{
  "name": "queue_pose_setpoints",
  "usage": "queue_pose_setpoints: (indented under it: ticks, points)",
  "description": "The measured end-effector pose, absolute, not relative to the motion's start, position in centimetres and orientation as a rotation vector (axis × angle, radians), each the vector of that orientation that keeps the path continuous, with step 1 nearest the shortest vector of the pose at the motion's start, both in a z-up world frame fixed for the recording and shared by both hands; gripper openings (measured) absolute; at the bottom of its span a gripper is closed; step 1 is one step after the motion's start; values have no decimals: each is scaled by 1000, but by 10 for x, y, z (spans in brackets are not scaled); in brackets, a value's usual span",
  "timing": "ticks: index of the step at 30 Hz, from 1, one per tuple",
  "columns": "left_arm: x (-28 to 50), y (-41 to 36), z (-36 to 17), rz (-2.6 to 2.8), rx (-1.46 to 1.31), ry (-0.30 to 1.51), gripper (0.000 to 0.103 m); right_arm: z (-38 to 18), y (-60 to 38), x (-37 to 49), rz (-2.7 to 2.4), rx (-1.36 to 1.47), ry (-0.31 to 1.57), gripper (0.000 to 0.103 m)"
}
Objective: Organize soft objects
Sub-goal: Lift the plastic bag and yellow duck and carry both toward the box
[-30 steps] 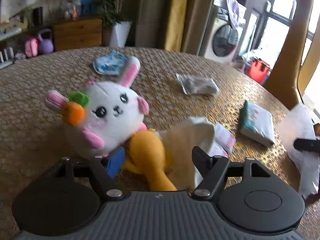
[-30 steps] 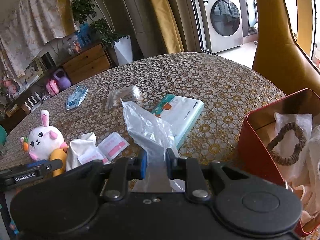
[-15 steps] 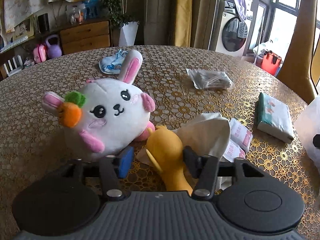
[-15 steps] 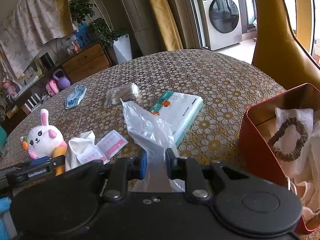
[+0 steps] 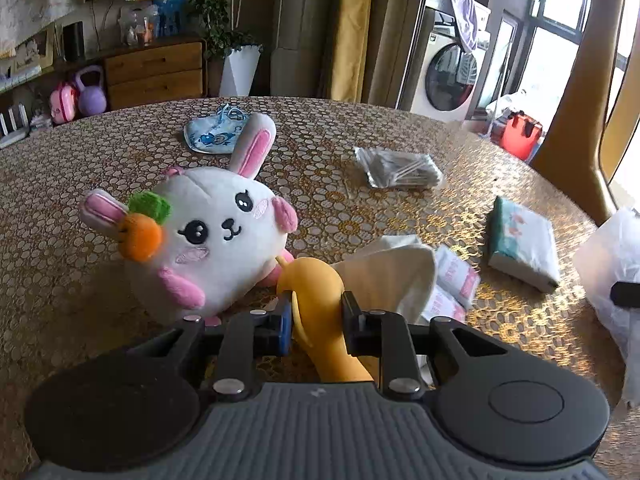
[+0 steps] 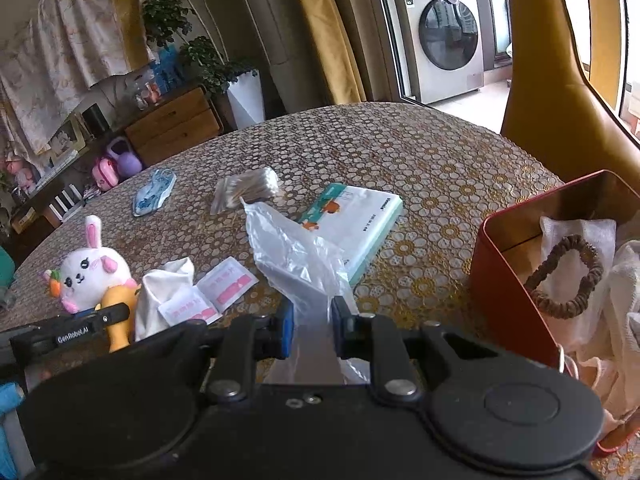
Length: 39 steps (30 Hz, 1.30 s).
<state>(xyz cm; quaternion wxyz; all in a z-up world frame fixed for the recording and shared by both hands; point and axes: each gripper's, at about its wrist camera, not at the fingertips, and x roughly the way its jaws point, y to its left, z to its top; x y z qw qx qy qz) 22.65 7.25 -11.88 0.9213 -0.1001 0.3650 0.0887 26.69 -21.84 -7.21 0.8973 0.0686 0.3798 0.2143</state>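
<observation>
A yellow soft toy (image 5: 314, 280) lies on the table beside a white bunny plush (image 5: 216, 236) that carries an orange carrot. My left gripper (image 5: 316, 314) is closing its jaws, and both pads press the yellow toy's sides. A white cloth (image 5: 396, 268) is bunched just right of the toy. My right gripper (image 6: 313, 320) is shut on a clear plastic bag (image 6: 292, 252), which it holds above the table. At the right stands a red box (image 6: 504, 280) that holds a brown scrunchie (image 6: 560, 304) and pale cloths.
On the patterned table (image 5: 60, 280) lie two pink-and-white sachets (image 5: 456, 280), a tissue pack (image 5: 524, 244), a bag of cotton swabs (image 5: 400, 168) and a blue face mask (image 5: 212, 136). A yellow chair back (image 6: 552, 112) rises beyond the table's right edge.
The left jaws have come together from wide apart onto the yellow toy. The right gripper and its plastic bag have stayed put.
</observation>
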Motion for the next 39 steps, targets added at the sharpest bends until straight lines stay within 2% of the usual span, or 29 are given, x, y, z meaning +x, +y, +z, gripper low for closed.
queue_pose_setpoints:
  ticks: [11, 20, 29, 39]
  points:
    - [200, 64, -75, 69, -248, 715, 24, -36, -232, 225, 499, 125, 729, 18]
    - [199, 22, -29, -67, -251, 694, 24, -3, -268, 204, 471, 139, 663, 18]
    - [222, -58, 1, -256, -215, 702, 24, 15, -325, 216, 348, 163, 602, 18]
    - [251, -156, -5, -427, -149, 719, 24, -10, -384, 248, 191, 210, 603, 18]
